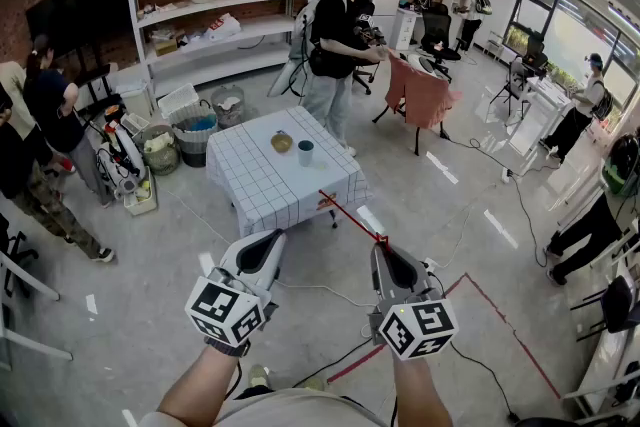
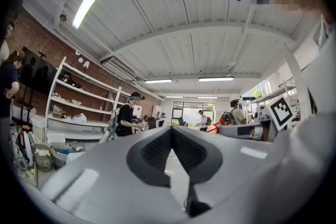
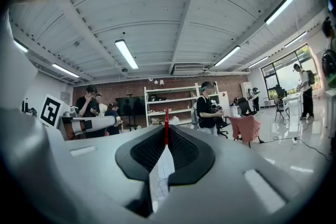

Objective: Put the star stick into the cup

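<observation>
Right gripper (image 1: 384,247) pinches star stick (image 1: 348,215) near one end; shaft points 11 o'clock toward cup (image 1: 305,152) on checked table (image 1: 250,183). Left gripper (image 1: 270,240) jaws together, empty. Stick looks light, thin, stiff, so it may pivot in the pinch.

We see a red stick (image 1: 350,215) in our white right gripper (image 1: 383,245), its cube (image 1: 417,328) black-and-white patterned, and at twelve o'clock a white grid-lined table (image 1: 270,190) with a dark teal cup (image 1: 305,152).

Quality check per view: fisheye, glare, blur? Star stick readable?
Head view: heavy barrel distortion, even light, star stick thin but visible. Right gripper view: dark fisheye corners, stick crisp at jaws. Left gripper view: ceiling lamp blown out, foreground soft.
</observation>
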Action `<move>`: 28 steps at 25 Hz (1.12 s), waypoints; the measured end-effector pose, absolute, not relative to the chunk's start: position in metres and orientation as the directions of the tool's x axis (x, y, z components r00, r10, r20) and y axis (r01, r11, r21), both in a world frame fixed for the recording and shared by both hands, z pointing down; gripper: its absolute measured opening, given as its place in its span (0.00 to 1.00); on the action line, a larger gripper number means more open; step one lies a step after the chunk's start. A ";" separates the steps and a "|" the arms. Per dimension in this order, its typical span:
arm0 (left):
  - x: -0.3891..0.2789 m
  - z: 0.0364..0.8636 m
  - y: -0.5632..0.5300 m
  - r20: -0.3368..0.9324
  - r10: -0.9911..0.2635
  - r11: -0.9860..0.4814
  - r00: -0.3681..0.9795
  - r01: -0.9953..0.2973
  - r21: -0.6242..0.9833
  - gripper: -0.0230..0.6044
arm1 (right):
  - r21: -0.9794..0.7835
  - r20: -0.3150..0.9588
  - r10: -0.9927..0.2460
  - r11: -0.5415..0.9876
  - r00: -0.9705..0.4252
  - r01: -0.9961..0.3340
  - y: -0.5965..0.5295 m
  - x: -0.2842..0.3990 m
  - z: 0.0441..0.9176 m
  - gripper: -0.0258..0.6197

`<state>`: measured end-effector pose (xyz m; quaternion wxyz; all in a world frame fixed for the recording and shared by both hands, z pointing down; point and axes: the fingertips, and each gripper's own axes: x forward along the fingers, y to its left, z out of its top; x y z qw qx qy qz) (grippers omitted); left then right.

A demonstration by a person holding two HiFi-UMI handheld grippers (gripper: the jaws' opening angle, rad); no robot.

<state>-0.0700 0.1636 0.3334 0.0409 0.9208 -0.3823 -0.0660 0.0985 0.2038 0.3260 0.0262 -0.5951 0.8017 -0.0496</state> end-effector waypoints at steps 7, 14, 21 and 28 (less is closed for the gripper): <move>-0.068 0.328 0.169 -0.093 -0.712 -0.702 0.696 -0.702 0.122 0.04 | -0.110 0.018 -0.956 0.289 -0.293 -0.951 0.210 0.100 0.325 0.08; -0.066 0.330 0.174 -0.095 -0.716 -0.698 0.691 -0.706 0.120 0.05 | -0.135 0.005 -0.952 0.302 -0.306 -0.944 0.214 0.104 0.324 0.09; -0.055 0.340 0.181 -0.082 -0.712 -0.702 0.697 -0.702 0.122 0.04 | -0.149 0.015 -0.950 0.307 -0.313 -0.940 0.216 0.109 0.334 0.09; -0.049 0.347 0.185 -0.075 -0.710 -0.703 0.700 -0.699 0.129 0.04 | -0.154 0.014 -0.949 0.309 -0.315 -0.939 0.218 0.112 0.339 0.09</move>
